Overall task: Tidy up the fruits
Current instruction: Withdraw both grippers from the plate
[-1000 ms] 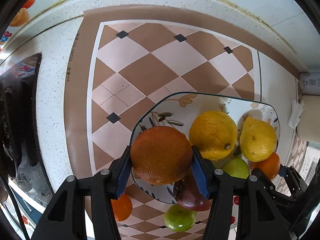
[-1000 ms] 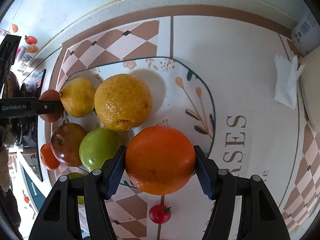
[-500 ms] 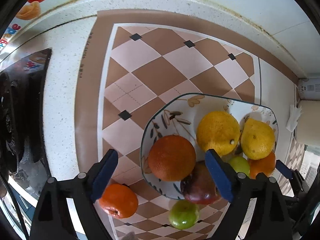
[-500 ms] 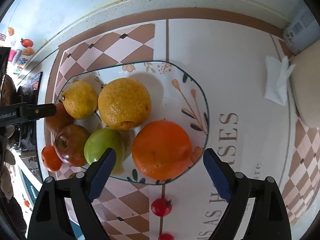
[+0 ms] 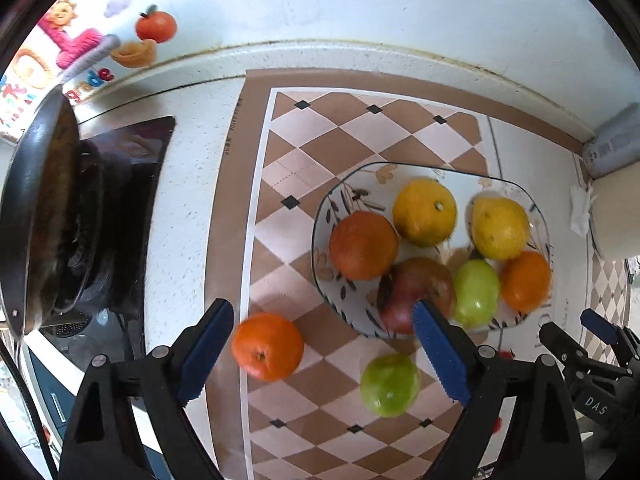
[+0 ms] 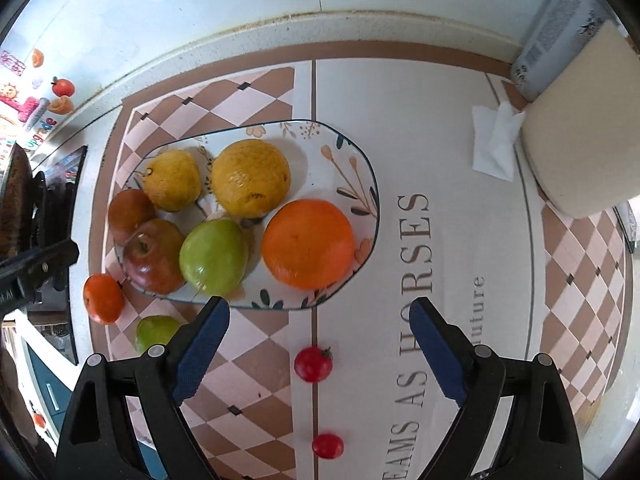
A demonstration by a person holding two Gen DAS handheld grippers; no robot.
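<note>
A patterned plate (image 5: 424, 172) (image 6: 344, 148) holds several fruits: a dark orange (image 5: 362, 245), a yellow orange (image 5: 424, 212), a lemon (image 5: 500, 228), a red apple (image 5: 412, 284), a green apple (image 5: 476, 288) and a bright orange (image 6: 308, 244). A small orange (image 5: 268, 346) and a green apple (image 5: 390, 384) lie on the mat in front of the plate. My left gripper (image 5: 322, 352) is open and empty above them. My right gripper (image 6: 316, 352) is open and empty, just in front of the plate. Two cherry tomatoes (image 6: 313, 364) (image 6: 327, 445) lie below it.
A stove with a dark pan (image 5: 40, 208) is at the left. A white tissue (image 6: 494, 142) and a beige container (image 6: 580, 132) stand at the right by the wall. The right gripper shows in the left wrist view (image 5: 592, 356).
Both grippers opened, let go of their oranges onto the plate, and pulled back and up. More of the counter, the stove and the loose fruit has come into view.
</note>
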